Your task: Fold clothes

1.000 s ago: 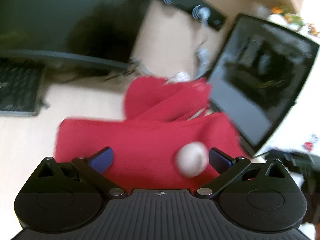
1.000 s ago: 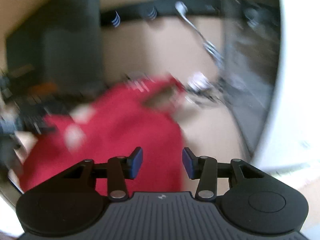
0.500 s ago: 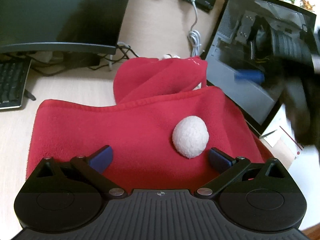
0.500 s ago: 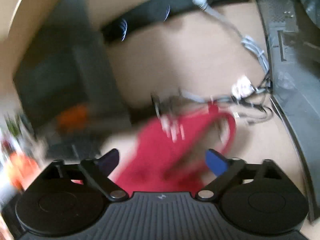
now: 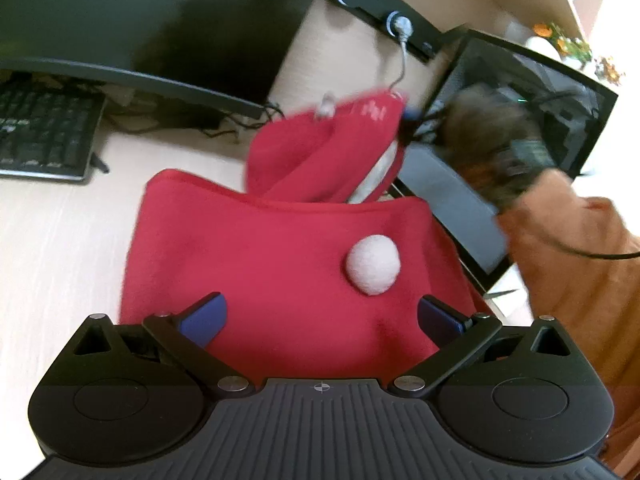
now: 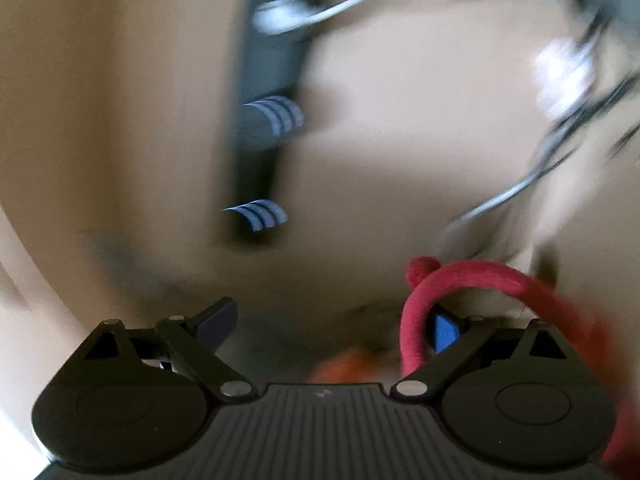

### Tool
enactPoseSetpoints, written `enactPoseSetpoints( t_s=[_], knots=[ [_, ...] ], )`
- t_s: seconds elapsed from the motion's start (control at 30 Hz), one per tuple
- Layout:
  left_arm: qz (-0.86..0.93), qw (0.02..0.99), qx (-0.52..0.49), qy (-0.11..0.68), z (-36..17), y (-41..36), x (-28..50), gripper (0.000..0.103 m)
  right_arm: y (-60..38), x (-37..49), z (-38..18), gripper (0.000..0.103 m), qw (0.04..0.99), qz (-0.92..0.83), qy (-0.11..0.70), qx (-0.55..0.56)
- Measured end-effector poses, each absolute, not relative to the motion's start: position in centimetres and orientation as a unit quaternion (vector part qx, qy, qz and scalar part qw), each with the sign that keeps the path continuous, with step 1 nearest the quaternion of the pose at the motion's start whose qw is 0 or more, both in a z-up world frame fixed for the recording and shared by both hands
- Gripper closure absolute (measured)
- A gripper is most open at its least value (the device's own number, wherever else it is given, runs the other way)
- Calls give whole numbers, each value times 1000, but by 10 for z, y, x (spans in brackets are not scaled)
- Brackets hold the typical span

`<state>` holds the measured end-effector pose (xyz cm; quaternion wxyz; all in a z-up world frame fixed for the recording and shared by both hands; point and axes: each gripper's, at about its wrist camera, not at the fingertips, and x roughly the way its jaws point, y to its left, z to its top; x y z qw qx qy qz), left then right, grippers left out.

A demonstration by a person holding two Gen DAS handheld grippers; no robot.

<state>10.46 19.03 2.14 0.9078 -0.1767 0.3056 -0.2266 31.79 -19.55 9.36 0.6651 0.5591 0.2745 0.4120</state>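
Red fleece garment (image 5: 280, 264) lies flat on the tabletop (image 5: 60, 248), in front of the monitor (image 5: 140, 20) and beside the glass-sided PC case (image 5: 520, 120) at the right edge. White pompom (image 5: 373, 265) sits on the garment's near half. Its far part, a hood or sleeve (image 5: 320, 152), is bunched up toward the back edge by the cables.

Left gripper (image 5: 320, 316): fingers spread wide, hovering over the near edge of the garment, nothing pinched. A second ago it was in much the same pose; the view has only shifted a little sideways, so the garment now sits more to the right of its frame.

Right gripper (image 6: 332, 328): changed a lot. A second ago its fingers were close together over the red fabric; they have just opened and now stand released. The view is heavily blurred and rolled, facing the back wall and power strip (image 6: 268, 120). A rolled red hem (image 6: 460, 280) loops around the right finger (image 6: 444, 330), with nothing clamped between the pads. In the left wrist view the right hand (image 5: 492, 152) is a blur at the far right tip of the bunched part.

Judgement: right side is repositioning to grab the bunched part's edge; the fold itself has not started. Risk: fabric snagging on that finger.
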Motion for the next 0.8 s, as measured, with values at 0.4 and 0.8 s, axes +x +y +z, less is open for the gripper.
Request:
enactPoseSetpoints(
  t_s=[0.4, 0.8],
  knots=[
    [-228, 899, -208, 312, 12, 200, 127, 0, -173, 122, 76, 5, 648, 551, 443, 284],
    [-246, 868, -313, 296, 67, 233, 127, 0, -185, 55, 24, 5, 759, 446, 461, 114]
  ],
)
